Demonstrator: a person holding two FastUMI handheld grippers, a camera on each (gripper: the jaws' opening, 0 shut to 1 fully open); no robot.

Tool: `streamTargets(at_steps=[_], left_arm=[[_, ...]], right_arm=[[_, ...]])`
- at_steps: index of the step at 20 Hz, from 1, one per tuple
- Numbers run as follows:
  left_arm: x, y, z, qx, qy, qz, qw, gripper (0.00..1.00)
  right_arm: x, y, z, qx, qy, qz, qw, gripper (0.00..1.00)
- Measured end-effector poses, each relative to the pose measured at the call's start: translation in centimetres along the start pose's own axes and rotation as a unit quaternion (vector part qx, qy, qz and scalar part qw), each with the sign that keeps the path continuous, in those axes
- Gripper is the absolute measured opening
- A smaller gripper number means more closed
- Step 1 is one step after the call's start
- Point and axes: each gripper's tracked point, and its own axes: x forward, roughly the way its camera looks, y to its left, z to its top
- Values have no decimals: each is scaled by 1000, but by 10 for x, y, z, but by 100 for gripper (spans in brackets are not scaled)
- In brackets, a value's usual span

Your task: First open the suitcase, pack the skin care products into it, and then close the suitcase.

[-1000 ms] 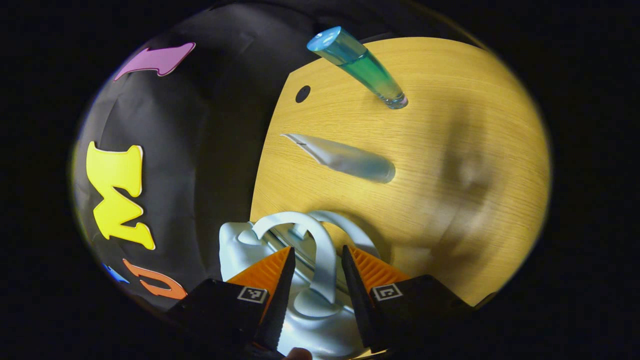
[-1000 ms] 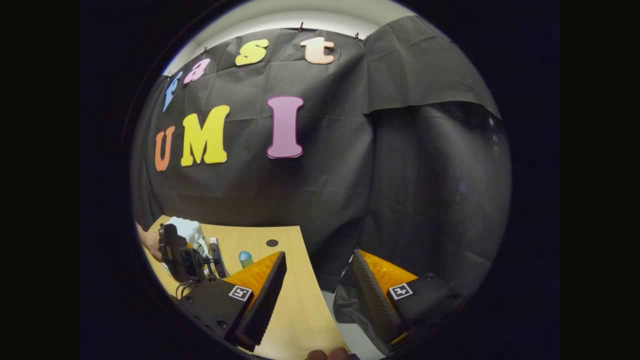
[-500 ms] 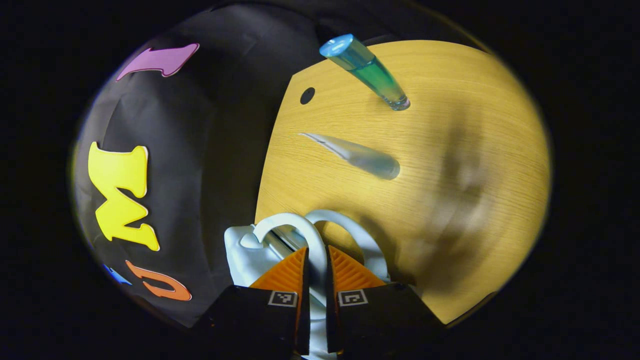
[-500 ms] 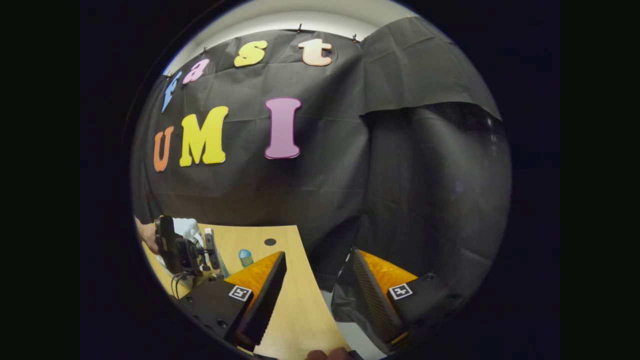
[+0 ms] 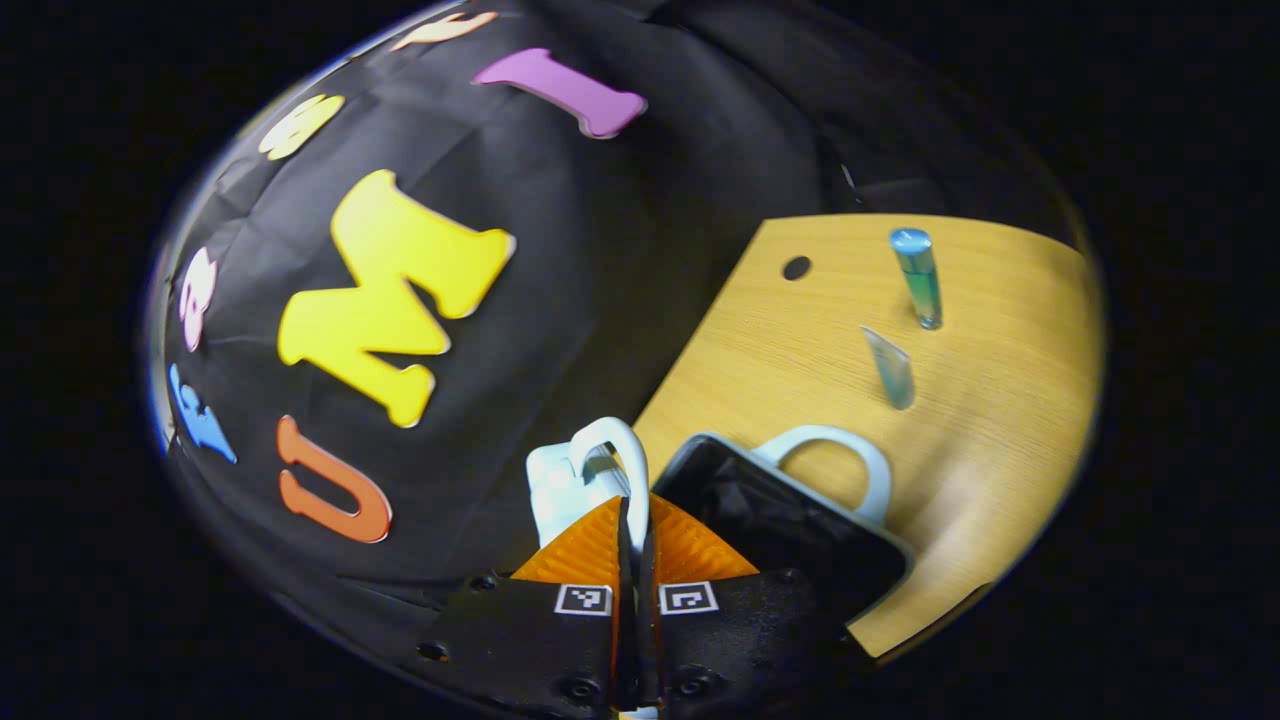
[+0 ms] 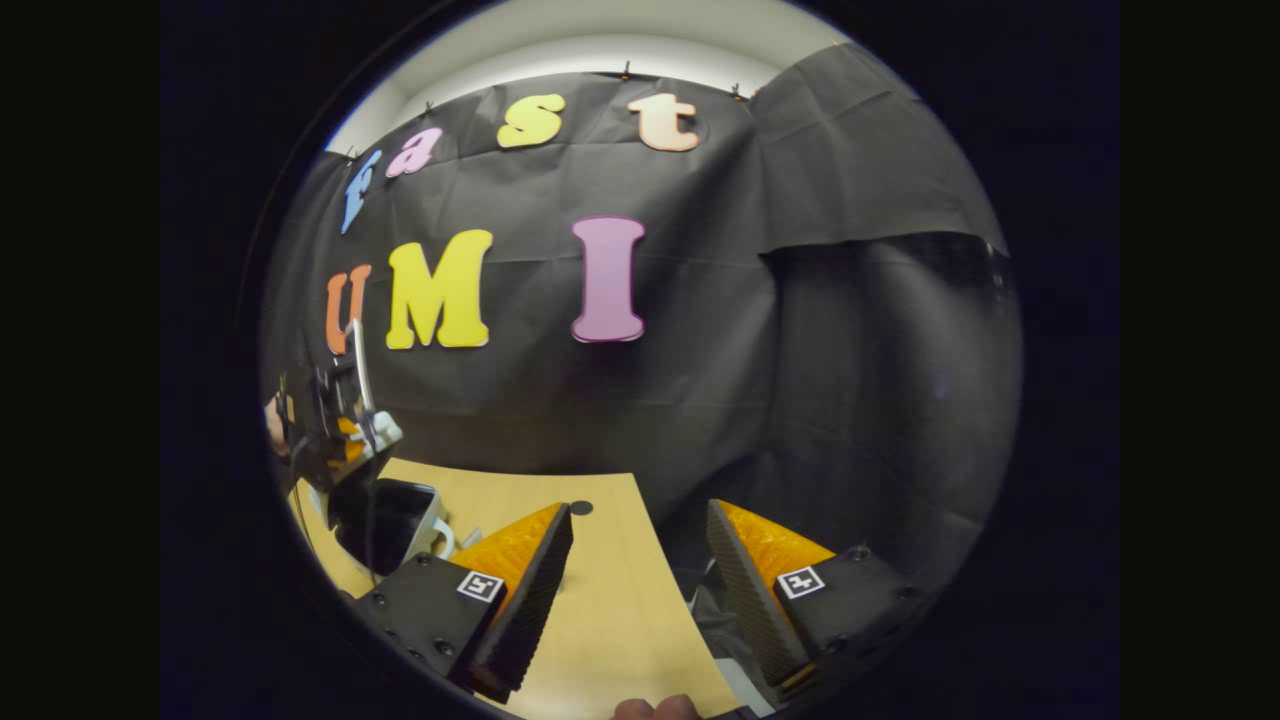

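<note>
My left gripper (image 5: 636, 515) is shut on the pale handle (image 5: 622, 452) of the suitcase lid, which is lifted. The lower half of the suitcase (image 5: 800, 525) lies open on the table, its dark inside showing and its own handle (image 5: 840, 455) pointing away. On the table beyond stand a blue-green bottle (image 5: 917, 277) and a pale tube (image 5: 890, 367). My right gripper (image 6: 640, 560) is open over the table's right edge with nothing between its fingers. In the right gripper view, the left gripper (image 6: 318, 425) holds the lid up at far left above the open suitcase (image 6: 390, 515).
The wooden table (image 5: 1000, 420) has a small dark hole (image 5: 796, 267) near its far edge. The black cloth wall hangs close behind the table. The table's right edge (image 6: 690, 610) drops off to the floor under my right gripper.
My left gripper has swung up with the lid handle and the suitcase now lies open. The bottle and tube look farther off. The right gripper has barely moved.
</note>
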Motion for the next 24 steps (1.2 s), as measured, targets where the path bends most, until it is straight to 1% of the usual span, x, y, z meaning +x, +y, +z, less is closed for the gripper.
streamTargets(at_steps=[1,3,4,6,8,9,10,11,13,15,16,17,18,19,20,22,23,24], left_arm=[[-5,26,-17,-24,1,26,999,3],[-12,66,-57,-87,0,58,995,3],[-9,88,-75,-112,0,77,991,3],[-7,117,-114,-160,8,104,982,3],[-7,135,-158,-211,23,119,970,3],[-2,138,-178,-236,26,122,964,3],[8,150,-197,-264,29,123,956,3],[17,160,-214,-292,34,124,948,3],[37,164,-257,-345,44,124,929,3],[58,153,-290,-395,48,110,911,3],[62,140,-296,-424,52,101,898,3],[67,131,-305,-457,60,93,883,3],[70,122,-314,-483,58,87,869,3],[74,110,-320,-512,66,78,853,3],[78,98,-328,-531,71,72,841,3],[89,75,-338,-565,77,57,819,4],[93,66,-338,-577,84,48,811,5],[96,59,-343,-585,89,41,805,6]], right_arm=[[1,11,1,-6,-1,10,1000,80],[5,34,2,-17,3,28,999,80],[7,45,3,-19,6,36,999,80],[9,62,5,-25,11,48,998,80],[11,77,8,-38,13,55,998,81],[10,83,8,-47,13,57,997,81],[10,88,9,-54,13,58,997,80],[9,93,8,-61,15,60,996,80],[7,103,4,-76,22,63,995,81],[6,110,-2,-87,32,62,994,81],[6,113,-7,-94,38,62,993,81],[6,117,-13,-97,45,63,992,81],[6,120,-17,-99,53,63,992,80],[6,122,-20,-99,58,64,991,80],[5,123,-20,-96,61,63,992,81],[4,123,-26,-89,72,58,992,80],[5,124,-30,-89,78,56,991,80],[5,123,-33,-91,83,55,991,80]])
